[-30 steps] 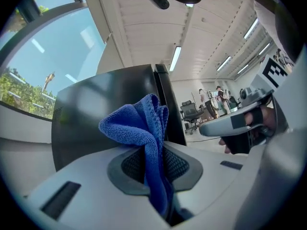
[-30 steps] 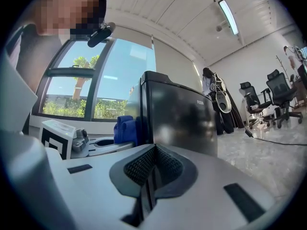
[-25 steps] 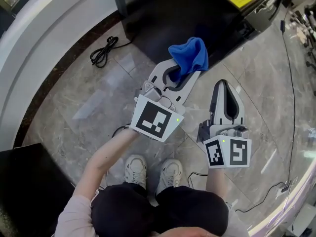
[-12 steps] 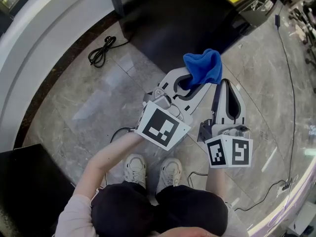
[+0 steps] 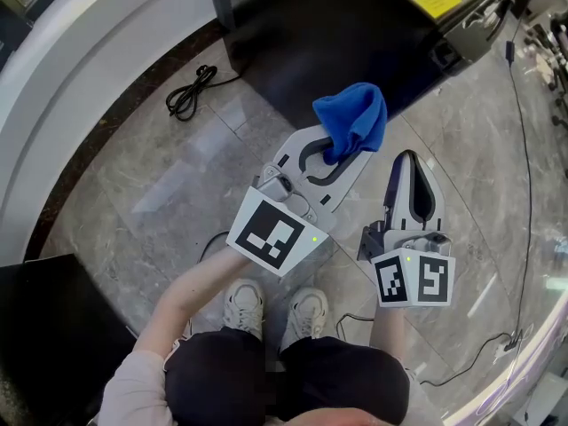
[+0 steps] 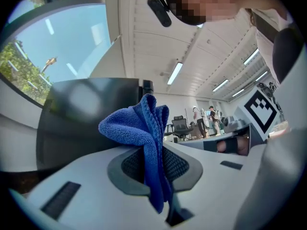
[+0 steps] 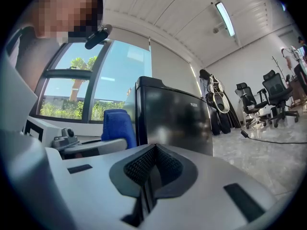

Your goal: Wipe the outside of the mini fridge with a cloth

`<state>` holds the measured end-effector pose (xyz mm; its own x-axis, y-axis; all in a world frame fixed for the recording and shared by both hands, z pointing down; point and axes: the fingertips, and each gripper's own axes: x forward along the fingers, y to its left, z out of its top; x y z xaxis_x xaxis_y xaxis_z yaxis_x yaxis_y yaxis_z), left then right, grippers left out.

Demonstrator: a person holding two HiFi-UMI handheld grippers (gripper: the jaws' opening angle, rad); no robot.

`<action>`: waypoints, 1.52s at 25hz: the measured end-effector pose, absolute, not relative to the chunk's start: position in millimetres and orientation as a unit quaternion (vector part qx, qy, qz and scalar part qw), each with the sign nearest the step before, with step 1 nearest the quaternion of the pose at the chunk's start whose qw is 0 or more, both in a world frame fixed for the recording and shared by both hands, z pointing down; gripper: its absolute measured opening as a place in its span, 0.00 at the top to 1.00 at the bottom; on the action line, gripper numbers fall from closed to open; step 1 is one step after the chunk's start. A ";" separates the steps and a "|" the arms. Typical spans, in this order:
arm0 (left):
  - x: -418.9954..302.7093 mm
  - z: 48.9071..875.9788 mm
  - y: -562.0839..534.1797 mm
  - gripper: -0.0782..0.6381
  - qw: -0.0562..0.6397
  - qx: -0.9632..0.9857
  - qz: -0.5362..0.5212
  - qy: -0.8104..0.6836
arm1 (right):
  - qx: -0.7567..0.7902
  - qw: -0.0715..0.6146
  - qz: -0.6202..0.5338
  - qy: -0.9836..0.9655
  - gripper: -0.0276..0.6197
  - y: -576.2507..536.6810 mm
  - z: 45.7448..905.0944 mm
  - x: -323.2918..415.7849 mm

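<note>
The black mini fridge (image 5: 337, 34) stands on the floor ahead of me, its glossy front (image 7: 175, 116) filling the middle of the right gripper view. My left gripper (image 5: 342, 153) is shut on a blue cloth (image 5: 352, 118), which bunches out above its tips, a little short of the fridge's lower edge. In the left gripper view the cloth (image 6: 146, 143) hangs pinched between the pads, with the fridge (image 6: 91, 114) dark behind it. My right gripper (image 5: 410, 165) is shut with nothing in it, held beside and slightly behind the left one. The cloth (image 7: 117, 124) shows at the left of the right gripper view.
A coiled black cable (image 5: 188, 93) lies on the grey tile floor left of the fridge. A white curved wall base (image 5: 80, 78) runs along the left. Another cable (image 5: 524, 176) trails at the right. My shoes (image 5: 275, 313) stand below the grippers. Office chairs (image 7: 268, 97) stand far right.
The left gripper with the cloth swung right toward the right gripper, then drew slightly back left. The right gripper has dropped a little lower in the view.
</note>
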<state>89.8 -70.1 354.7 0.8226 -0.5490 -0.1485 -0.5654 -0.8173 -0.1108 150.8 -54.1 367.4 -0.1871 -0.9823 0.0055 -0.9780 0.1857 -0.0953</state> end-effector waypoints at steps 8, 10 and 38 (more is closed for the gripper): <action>-23.6 372.6 -151.6 0.81 0.092 -0.871 0.052 0.480 | -0.631 0.019 -0.043 0.774 0.94 -61.2 376.3 145.7; -52.7 384.4 -180.3 0.81 0.108 -0.853 0.031 0.510 | -0.631 0.013 -0.045 0.774 0.94 -62.5 380.3 144.4; -142.7 477.2 -338.6 0.81 0.074 -0.816 -0.046 0.571 | -0.623 -0.025 -0.090 0.777 0.94 -93.5 437.0 138.4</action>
<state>-142.7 -338.6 477.2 0.3438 -0.9390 -0.0094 -0.9255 -0.3372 -0.1723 138.4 -93.5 437.0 -0.2229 -0.9631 0.1507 -0.9720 0.2079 -0.1095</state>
